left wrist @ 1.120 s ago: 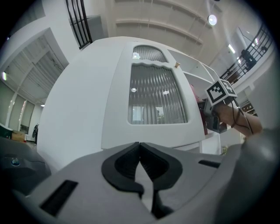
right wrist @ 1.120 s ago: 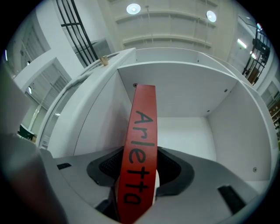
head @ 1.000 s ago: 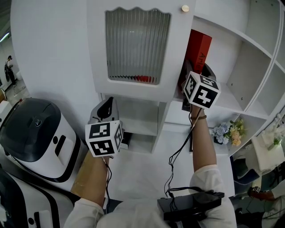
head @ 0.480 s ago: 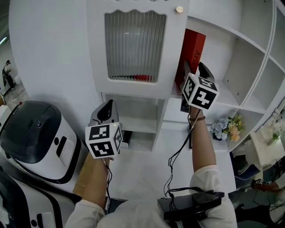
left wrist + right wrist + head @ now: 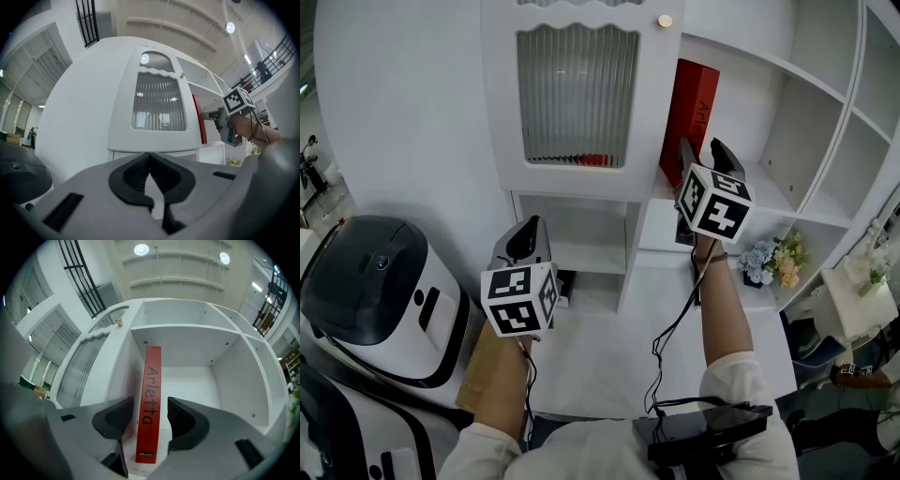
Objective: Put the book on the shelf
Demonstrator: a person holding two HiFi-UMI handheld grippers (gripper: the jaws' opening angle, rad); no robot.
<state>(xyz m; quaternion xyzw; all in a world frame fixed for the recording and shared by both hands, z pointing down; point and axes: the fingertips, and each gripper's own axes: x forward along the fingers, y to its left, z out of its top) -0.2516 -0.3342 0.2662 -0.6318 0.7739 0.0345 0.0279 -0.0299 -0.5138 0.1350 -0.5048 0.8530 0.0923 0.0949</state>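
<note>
My left tongs (image 5: 150, 159) hang low in front of the cabinet, tips pressed together with nothing between them. Above them is the cabinet door (image 5: 577, 94) with its ribbed glass. To its right the book (image 5: 149, 404) stands upright on the shelf (image 5: 225, 380), on its bottom edge with the spine facing me. It is close to the compartment's left wall, though I cannot tell whether it touches it. My right tongs (image 5: 149, 423) are spread wide on either side of the spine, with a gap on both sides, so they grip nothing.

I judge the book a thin, stiff hardback, light enough for one gripper. The red cover looks smooth, so it may slip. Being tall and narrow, it could tip over. If I have to move it, I would pinch across both covers low down near the spine.

The spine reads "Arletta" in dark letters. The small white print at its foot is too small to read.
</note>
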